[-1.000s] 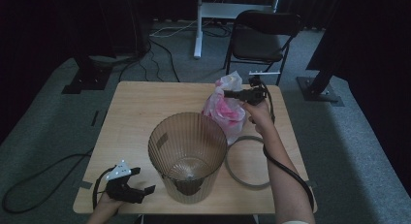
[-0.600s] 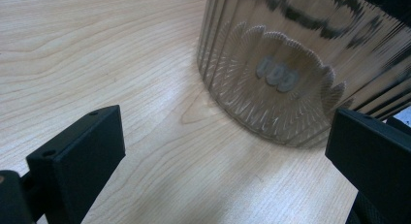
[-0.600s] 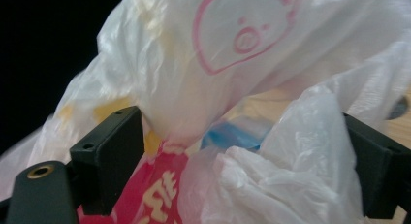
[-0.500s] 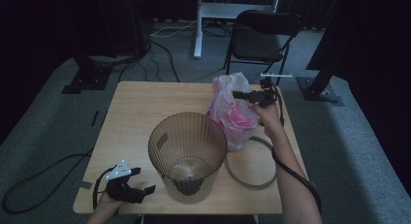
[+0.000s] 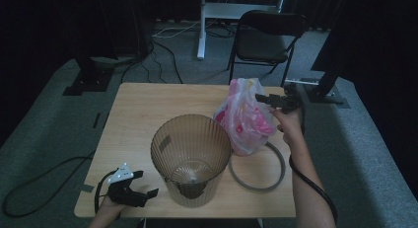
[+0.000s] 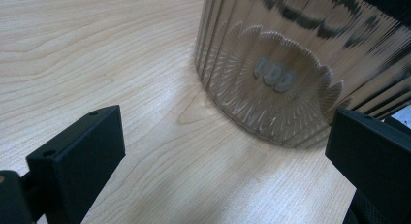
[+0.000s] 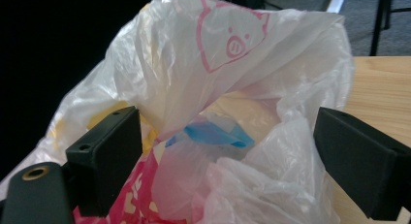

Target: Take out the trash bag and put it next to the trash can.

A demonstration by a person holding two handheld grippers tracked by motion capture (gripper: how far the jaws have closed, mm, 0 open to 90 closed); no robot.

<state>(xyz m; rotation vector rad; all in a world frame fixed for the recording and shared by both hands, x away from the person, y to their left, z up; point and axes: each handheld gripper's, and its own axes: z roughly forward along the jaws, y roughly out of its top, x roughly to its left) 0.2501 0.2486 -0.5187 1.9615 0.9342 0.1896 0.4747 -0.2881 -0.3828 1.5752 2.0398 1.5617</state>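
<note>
High view: wooden table (image 5: pixel 143 114), ribbed translucent bin (image 5: pixel 191 156) upright at near centre.
Bag: pink-and-white plastic bag (image 5: pixel 246 117) stands just right of the bin, far-right part of the table, top bunched upward.
Ring: grey ring (image 5: pixel 257 169) lies flat near-right, bag sits over its far edge.
Right gripper (image 5: pixel 268 99): at the bag's top, jaws just opened wide; bag film between them in the right gripper view, pads not pressing it.
Left gripper (image 5: pixel 140 186): near-left corner, jaws wide, holding nothing, bin base ahead of them.
</note>
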